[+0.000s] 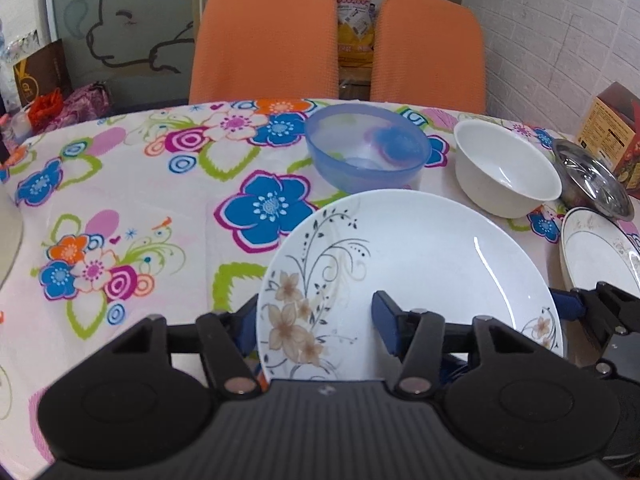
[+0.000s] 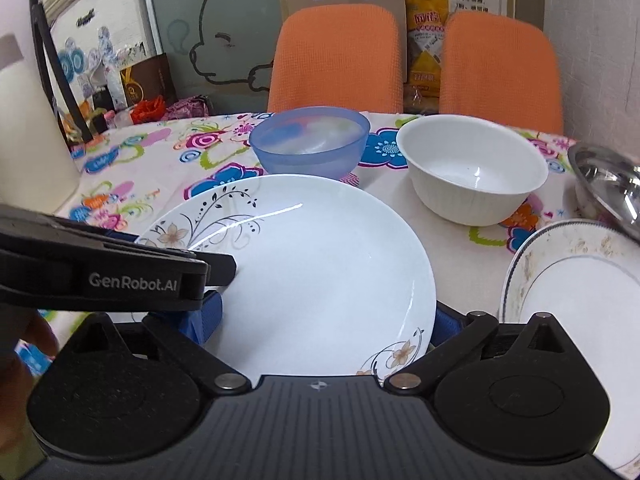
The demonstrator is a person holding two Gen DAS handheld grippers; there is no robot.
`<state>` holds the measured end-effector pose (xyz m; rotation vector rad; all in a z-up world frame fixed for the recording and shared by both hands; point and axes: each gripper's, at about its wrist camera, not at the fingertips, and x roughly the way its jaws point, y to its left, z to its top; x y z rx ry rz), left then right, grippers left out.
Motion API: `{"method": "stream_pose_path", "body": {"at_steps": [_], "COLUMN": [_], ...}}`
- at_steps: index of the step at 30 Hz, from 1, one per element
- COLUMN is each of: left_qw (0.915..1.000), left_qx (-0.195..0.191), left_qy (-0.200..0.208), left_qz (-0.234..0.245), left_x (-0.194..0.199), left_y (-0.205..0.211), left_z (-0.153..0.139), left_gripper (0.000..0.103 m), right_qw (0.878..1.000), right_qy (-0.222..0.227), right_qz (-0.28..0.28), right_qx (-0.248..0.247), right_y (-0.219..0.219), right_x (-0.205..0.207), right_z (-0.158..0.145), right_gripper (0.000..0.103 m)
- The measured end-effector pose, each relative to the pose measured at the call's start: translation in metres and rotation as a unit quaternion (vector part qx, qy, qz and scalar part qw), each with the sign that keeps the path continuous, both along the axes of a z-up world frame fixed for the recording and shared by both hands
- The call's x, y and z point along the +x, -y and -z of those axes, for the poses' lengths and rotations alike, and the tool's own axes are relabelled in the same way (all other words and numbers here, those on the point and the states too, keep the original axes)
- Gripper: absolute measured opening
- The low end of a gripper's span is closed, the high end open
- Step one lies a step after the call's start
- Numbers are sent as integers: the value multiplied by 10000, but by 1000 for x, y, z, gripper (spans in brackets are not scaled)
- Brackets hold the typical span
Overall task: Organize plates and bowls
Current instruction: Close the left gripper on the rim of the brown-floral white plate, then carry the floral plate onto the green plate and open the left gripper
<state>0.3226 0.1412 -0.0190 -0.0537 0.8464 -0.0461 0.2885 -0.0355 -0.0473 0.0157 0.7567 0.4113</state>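
White porcelain fills both views: the flowered plate (image 1: 408, 276) is pinched at its near-left rim by the left tool (image 1: 316, 320), while the right tool (image 2: 320, 320), spread wide, straddles its right side, likely steadying it for stacking onto the gold-rimmed plate (image 2: 576, 292). Beyond stand a blue plastic bowl (image 1: 366, 152), a white bowl (image 1: 506, 168) and a steel bowl (image 1: 592, 178), all apparently empty.

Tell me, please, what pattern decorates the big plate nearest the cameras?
The big plate is white with beige flowers and black curling vines, clearest in the left wrist view.
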Motion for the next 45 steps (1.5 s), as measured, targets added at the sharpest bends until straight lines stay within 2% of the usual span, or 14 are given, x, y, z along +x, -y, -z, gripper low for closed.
{"method": "stream_pose_path", "body": {"at_steps": [2, 5, 9, 13, 17, 26, 32, 34, 37, 40, 41, 45], "left_qw": [9998, 9995, 9992, 9989, 9988, 9985, 9987, 9987, 9985, 9978, 9975, 9956], "left_qx": [104, -5, -113, -189, -178, -26, -116, -5, -172, -268, -222, -197], "left_qy": [193, 311, 367, 388, 375, 272, 165, 227, 165, 378, 464, 746], "left_qz": [-15, -39, -139, -186, -276, -466, -461, -458, -503, -472, -483, -536], "left_x": [-3, -9, -28, -61, -100, -180, -190, -190, -188, -191, -192, -196], "left_y": [0, -6, -11, -14, -17, -20, -23, -21, -28, -31, -31, -33], "left_z": [-12, -29, -41, -48, -47, -28, -7, -5, 5, 5, 3, -9], "left_gripper": [54, 54, 54, 54, 54, 53, 53, 54, 56, 58, 62, 67], "right_qw": [9998, 9992, 9987, 9983, 9981, 9979, 9984, 9982, 9981, 9981, 9980, 9964], "right_qy": [46, 398, 406, 453, 433, 145, 19, 23, -20, 204, 253, 372], "right_qz": [-3, -67, -121, -202, -282, -365, -378, -409, -468, -440, -416, -250], "right_qx": [167, -2, 293, 291, 331, 509, 424, 447, 399, 368, 403, 724], "right_y": [-1, -7, -3, -3, -5, -9, -14, -14, -17, -15, -14, -3], "right_x": [-4, -16, -29, -55, -88, -155, -166, -168, -166, -171, -171, -169], "right_z": [-7, -22, -38, -46, -48, -30, -14, -10, -4, -5, -5, -8], "right_gripper": [91, 91, 91, 91, 91, 91, 90, 90, 89, 88, 88, 88]}}
